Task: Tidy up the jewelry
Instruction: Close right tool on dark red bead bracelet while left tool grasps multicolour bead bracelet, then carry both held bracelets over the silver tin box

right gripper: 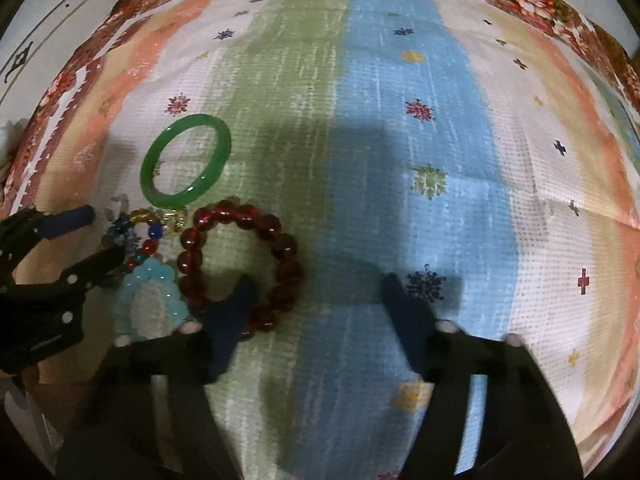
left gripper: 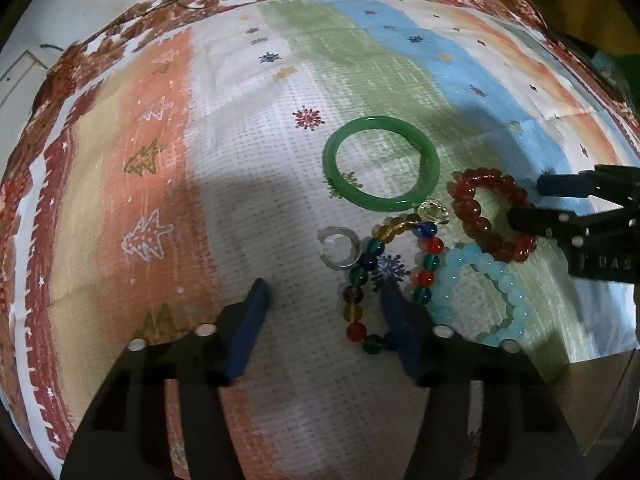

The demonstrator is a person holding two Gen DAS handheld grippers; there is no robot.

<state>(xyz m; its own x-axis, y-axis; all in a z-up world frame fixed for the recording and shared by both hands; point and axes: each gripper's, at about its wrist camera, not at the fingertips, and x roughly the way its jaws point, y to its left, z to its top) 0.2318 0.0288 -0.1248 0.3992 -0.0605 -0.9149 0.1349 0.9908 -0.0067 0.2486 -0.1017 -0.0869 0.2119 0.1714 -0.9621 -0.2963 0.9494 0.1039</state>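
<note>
A green bangle [left gripper: 382,162] lies on the striped cloth [left gripper: 248,168]; it also shows in the right wrist view [right gripper: 186,160]. Below it lie a multicoloured bead bracelet [left gripper: 360,280], a clear open ring [left gripper: 338,250], a red bead bracelet [left gripper: 486,212] and a pale blue bead bracelet [left gripper: 488,292]. My left gripper [left gripper: 324,300] is open, its right finger over the multicoloured bracelet. My right gripper [right gripper: 316,292] is open and empty; its left finger [right gripper: 236,304] sits over the red bracelet [right gripper: 240,256], beside the blue bracelet [right gripper: 152,304].
The cloth [right gripper: 400,120] has a brown floral border [left gripper: 100,52] at its far and left edges. A clear plastic surface [left gripper: 600,392] shows at the lower right of the left wrist view. The left gripper also appears at the left of the right wrist view [right gripper: 60,248].
</note>
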